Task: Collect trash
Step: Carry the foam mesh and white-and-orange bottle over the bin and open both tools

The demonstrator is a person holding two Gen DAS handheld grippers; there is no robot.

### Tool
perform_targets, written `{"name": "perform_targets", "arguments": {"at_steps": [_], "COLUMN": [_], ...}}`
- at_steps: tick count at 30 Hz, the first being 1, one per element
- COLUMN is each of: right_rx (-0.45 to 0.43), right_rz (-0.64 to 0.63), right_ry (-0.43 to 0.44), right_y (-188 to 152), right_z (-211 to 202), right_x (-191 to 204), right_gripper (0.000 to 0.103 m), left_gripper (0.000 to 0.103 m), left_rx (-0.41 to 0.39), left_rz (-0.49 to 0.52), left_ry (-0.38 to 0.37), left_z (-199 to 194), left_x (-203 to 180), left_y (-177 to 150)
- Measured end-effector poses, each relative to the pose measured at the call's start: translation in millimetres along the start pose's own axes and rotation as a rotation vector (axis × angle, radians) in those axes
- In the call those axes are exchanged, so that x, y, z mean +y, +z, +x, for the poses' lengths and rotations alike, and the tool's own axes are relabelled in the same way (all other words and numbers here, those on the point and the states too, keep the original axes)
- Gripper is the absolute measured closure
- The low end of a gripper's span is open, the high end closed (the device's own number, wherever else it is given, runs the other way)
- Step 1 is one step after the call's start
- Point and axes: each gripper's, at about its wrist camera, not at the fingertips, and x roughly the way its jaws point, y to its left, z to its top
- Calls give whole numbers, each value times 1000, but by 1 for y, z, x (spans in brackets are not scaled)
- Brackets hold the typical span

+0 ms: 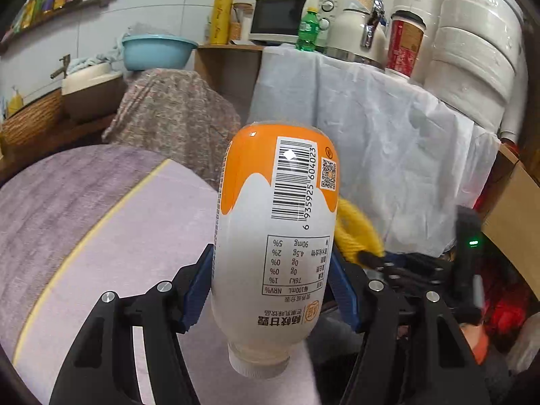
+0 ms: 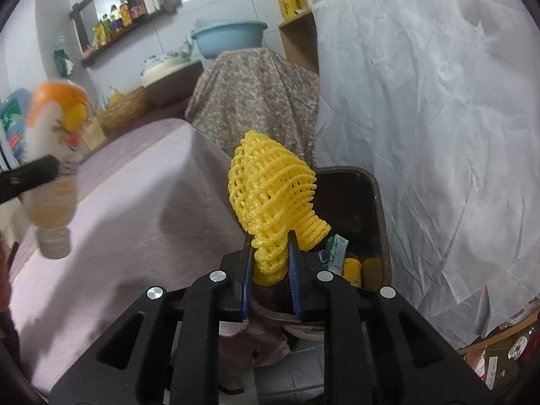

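Note:
My left gripper is shut on an orange-and-white drink bottle, held upside down with its white cap pointing toward me, above the purple-covered table. The bottle also shows at the left of the right wrist view. My right gripper is shut on a yellow foam fruit net, held just left of and above a dark trash bin with cans and wrappers inside. The net also shows behind the bottle in the left wrist view.
A white sheet drapes furniture on the right, with a kettle, a green bottle and a microwave on top. A patterned cloth covers something behind the table. A blue basin stands at the back.

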Motion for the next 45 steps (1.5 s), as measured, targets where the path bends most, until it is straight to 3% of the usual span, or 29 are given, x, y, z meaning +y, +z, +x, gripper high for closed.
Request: {"name": "perform_targets", "arguments": {"at_steps": [6, 13, 16, 17, 18, 22, 24, 25, 34, 38, 45], "right_rx": [103, 156, 167, 166, 160, 93, 58, 40, -100, -122, -149], "right_rz": [37, 68, 87, 89, 88, 93, 97, 97, 88, 112, 149], "right_ry": [-12, -38, -55, -59, -67, -83, -113, -131, -269, -331, -327], "right_y": [-4, -11, -17, -19, -21, -24, -25, -25, -20, -20, -23], "right_z": [65, 107, 114, 114, 111, 81, 63, 55, -15, -27, -43], "right_x": [-16, -26, -30, -29, -29, -28, -33, -37, -62, -79, -87], "right_gripper": [84, 83, 71, 61, 52, 50, 34, 31, 28, 27, 27], "left_gripper": [40, 40, 40, 40, 40, 40, 40, 40, 40, 40, 41], "left_rx": [14, 31, 40, 42, 46, 60, 72, 81, 193, 230, 317], "left_rz": [0, -3, -3, -3, -3, 16, 15, 10, -33, -40, -4], "left_ry": [-24, -35, -39, -42, -46, -48, -49, -53, -73, -35, 48], "left_z": [19, 39, 47, 49, 52, 66, 76, 81, 141, 168, 208], "left_x": [-22, -33, -38, -40, -42, -51, -54, -55, -69, -74, -82], "left_y": [-1, -1, 0, 1, 1, 7, 10, 11, 14, 14, 3]}}
